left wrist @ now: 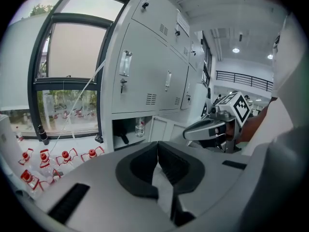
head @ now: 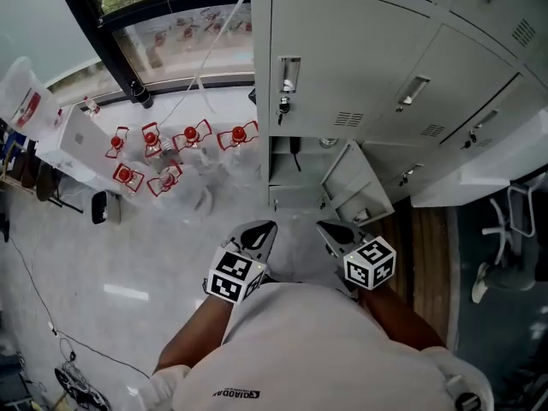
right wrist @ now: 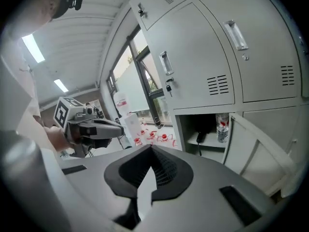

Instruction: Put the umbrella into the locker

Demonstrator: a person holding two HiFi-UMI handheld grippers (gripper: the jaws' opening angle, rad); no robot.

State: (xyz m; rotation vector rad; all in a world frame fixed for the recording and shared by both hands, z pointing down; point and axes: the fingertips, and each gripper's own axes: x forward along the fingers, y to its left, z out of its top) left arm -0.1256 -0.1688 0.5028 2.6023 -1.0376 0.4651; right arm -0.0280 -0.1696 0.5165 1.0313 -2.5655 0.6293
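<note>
The grey lockers (head: 360, 67) stand ahead, with one low compartment (head: 287, 171) open and its door (head: 355, 187) swung out to the right. Inside it a black folded umbrella (head: 294, 149) (left wrist: 122, 135) (right wrist: 202, 136) lies on the shelf beside a clear water bottle (left wrist: 140, 126) (right wrist: 222, 127). My left gripper (head: 264, 229) (left wrist: 157, 147) and right gripper (head: 328, 228) (right wrist: 151, 149) hang side by side in front of the lockers, well short of the compartment. Both are shut with nothing between the jaws. Each also shows in the other's view, the right gripper (left wrist: 189, 131) and the left gripper (right wrist: 118, 127).
Several red-capped items (head: 171, 148) lie on the pale floor below the window (head: 184, 24). White boxes (head: 73, 135) stand at the left. A chair frame (head: 505, 229) and a white counter (head: 488, 174) are at the right, past the lockers.
</note>
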